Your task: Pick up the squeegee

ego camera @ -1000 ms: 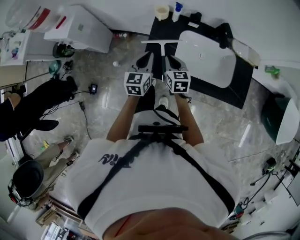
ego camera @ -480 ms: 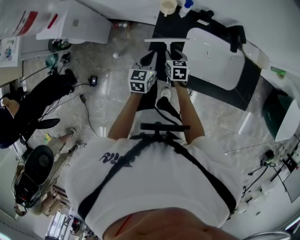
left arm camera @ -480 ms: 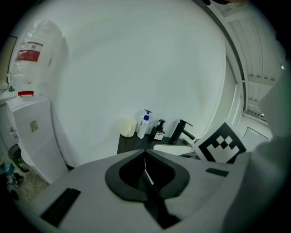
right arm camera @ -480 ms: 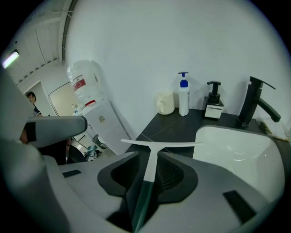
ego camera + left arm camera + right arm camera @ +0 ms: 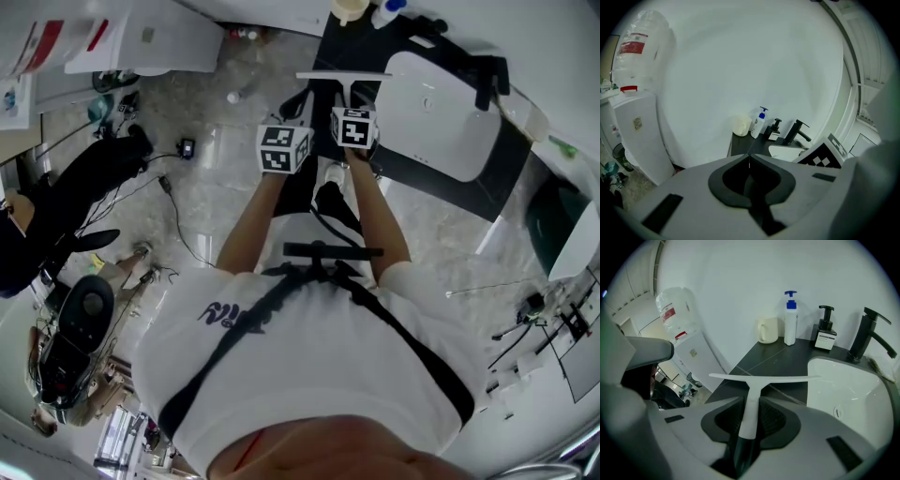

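Observation:
The squeegee (image 5: 751, 394) is white and T-shaped, with a dark lower handle. My right gripper (image 5: 750, 414) is shut on its handle, and the blade lies level above the black counter (image 5: 780, 359). In the head view the squeegee (image 5: 343, 77) sticks out ahead of the right gripper (image 5: 341, 99), over the counter's left end. My left gripper (image 5: 298, 105) hangs just to its left, apart from the squeegee. In the left gripper view the left gripper (image 5: 749, 161) is shut with nothing between its jaws.
A white sink (image 5: 848, 390) with a black faucet (image 5: 871, 336) sits in the counter. A cream mug (image 5: 767, 329), a blue-pump soap bottle (image 5: 790, 319) and a black pump bottle (image 5: 826, 335) stand by the wall. A water dispenser (image 5: 635, 133) stands left. A person in black (image 5: 66, 202) sits at left.
Both grippers have moved a little forward toward the counter, the squeegee still held in the right one. The head camera has shifted.

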The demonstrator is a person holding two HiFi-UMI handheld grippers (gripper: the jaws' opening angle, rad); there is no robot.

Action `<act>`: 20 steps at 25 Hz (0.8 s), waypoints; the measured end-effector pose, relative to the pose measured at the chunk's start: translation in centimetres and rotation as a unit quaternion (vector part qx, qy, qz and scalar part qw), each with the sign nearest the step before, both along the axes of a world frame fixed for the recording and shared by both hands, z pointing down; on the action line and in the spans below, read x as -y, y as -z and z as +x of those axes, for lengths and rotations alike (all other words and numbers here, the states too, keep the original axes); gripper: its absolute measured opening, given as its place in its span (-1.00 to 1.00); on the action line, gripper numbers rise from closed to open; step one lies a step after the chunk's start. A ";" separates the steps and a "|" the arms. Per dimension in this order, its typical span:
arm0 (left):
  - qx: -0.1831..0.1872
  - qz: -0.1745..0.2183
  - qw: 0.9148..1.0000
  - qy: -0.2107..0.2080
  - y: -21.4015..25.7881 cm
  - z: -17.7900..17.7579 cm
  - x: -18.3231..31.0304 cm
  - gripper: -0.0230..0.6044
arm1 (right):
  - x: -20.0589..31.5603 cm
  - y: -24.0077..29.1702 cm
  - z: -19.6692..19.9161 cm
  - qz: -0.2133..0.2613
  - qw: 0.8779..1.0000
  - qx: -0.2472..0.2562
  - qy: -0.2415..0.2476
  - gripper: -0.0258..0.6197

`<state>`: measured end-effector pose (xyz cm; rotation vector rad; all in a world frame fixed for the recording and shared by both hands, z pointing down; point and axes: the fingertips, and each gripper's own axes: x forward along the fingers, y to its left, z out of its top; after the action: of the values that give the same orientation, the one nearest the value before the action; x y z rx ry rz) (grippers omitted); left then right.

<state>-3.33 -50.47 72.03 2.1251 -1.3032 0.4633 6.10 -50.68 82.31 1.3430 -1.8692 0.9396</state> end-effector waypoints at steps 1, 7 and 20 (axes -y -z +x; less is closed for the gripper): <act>-0.002 -0.002 1.000 0.001 -0.2 -0.1 0.0 -0.90 | 0.0 -0.2 0.0 -0.001 1.000 -0.002 -0.001 -0.61; -0.009 0.001 1.000 0.000 0.3 0.2 0.3 -0.90 | -0.3 -0.5 0.6 -0.017 1.000 -0.005 -0.016 -0.62; -0.018 0.073 0.997 -0.013 8.8 1.7 0.3 -0.90 | 0.7 12.4 4.8 0.125 0.991 0.023 -0.048 -0.63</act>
<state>-1.67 -50.76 63.28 2.2606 -1.3266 0.3472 10.90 -51.34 69.95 1.5831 -2.0262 0.8086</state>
